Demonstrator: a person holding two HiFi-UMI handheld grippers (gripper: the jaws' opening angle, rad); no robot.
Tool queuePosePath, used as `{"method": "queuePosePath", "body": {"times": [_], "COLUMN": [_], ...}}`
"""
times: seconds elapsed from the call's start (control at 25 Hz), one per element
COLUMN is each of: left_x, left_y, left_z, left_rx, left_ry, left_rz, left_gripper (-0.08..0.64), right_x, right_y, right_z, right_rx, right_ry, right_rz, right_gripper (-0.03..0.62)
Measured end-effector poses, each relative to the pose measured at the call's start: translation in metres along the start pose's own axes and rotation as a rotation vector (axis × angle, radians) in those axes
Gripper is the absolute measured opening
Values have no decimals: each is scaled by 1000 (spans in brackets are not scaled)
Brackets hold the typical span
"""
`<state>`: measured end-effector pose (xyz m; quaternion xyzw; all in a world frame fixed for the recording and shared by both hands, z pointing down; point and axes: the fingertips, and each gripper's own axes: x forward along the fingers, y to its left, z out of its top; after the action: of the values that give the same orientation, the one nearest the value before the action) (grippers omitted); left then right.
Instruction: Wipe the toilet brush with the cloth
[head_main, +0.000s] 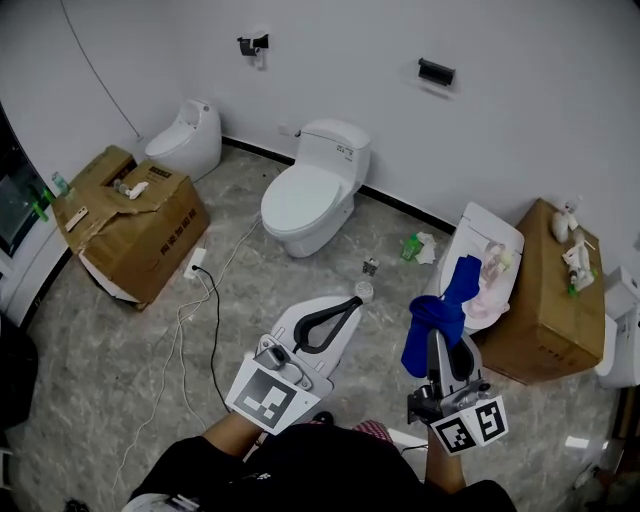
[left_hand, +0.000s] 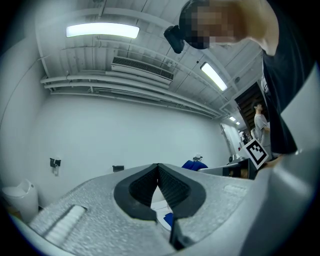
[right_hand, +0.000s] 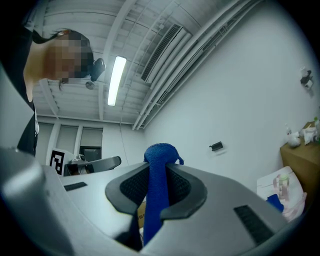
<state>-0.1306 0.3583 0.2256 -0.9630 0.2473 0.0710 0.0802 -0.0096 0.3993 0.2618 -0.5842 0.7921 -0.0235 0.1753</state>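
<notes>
1. Floor (head_main: 120, 370): grey marble-look, well cluttered. A white toilet (head_main: 310, 195) sits mid-room, and a smaller white toilet (head_main: 190, 135) is at the far left by the wall.
2. A torn cardboard box (head_main: 140, 225) is on the left w/ small bits on top. A 2nd cardboard box (head_main: 550, 300) on the right carries bottles.
3. A white fixture (head_main: 488, 240) leans beside the 2nd box w/ a pale bundle on it.
4. A white cable (head_main: 215, 300) trails across the floor from a power strip (head_main: 196, 263) next to the left box.
5. A small round item (head_main: 364, 291) lies just past the left gripper's tip; can't tell what it is. Green-white litter (head_main: 415, 247) lies beyond it.
6. Left gripper (head_main: 352, 302) (left_hand: 159, 167): jaws fully together, nothing between them, aimed towards the mid toilet.
7. Right gripper (head_main: 440, 345) (right_hand: 159, 167): jaws clamped on the blue cloth (head_main: 440, 310) (right_hand: 159, 155).
8. Cloth, long axis: it runs lengthwise along the jaws, away from the person. 1 bunched end pokes out past the tips, and the rest passes back between the pads. In the head view it reaches up-right towards the white fixture, overlapping it in the picture.
</notes>
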Motion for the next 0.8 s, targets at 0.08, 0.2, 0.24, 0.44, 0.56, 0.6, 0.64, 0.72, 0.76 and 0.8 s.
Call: {"method": "queuePosePath", "body": {"times": [0.08, 0.2, 0.24, 0.44, 0.56, 0.6, 0.64, 0.72, 0.76, 0.8], "left_x": [2, 6, 8, 14, 19, 22, 25, 30, 32, 35], "left_y": [3, 6, 7, 20, 33, 36, 39, 43, 47, 51], "left_z": [-2, -4, -5, -9, -13, -14, -15, -16, -17, -19], "left_rx": [-6, -13, -16, -22, -28, -31, -36, -45, -48, -51], "left_ry": [-9, -9, -6, 0, 6, 6, 4, 3, 5, 8], "left_rz": [-7, -12, -12, -3, 16, 18, 16, 15, 19, 25], "left_gripper": [5, 5, 5, 5, 5, 5, 5, 5, 5, 5], "right_x": [2, 4, 6, 21, 34, 38, 42, 48, 51, 55], "right_y": [0, -7, -9, -16, -22, -24, -27, -32, -34, -36], "right_z": [-2, -1, -1, -3, -3, -3, -2, -3, -4, -5], "right_rx": [-4, -9, -8, -6, -8, -8, -8, -8, -7, -4], "right_ry": [4, 5, 5, 8, 4, 3, 2, 5, 6, 6], "right_rz": [-5, -22, -24, -11, -2, 1, 4, 6, 7, 9], "right_gripper": [64, 64, 64, 64, 64, 64, 64, 64, 64, 64]}}
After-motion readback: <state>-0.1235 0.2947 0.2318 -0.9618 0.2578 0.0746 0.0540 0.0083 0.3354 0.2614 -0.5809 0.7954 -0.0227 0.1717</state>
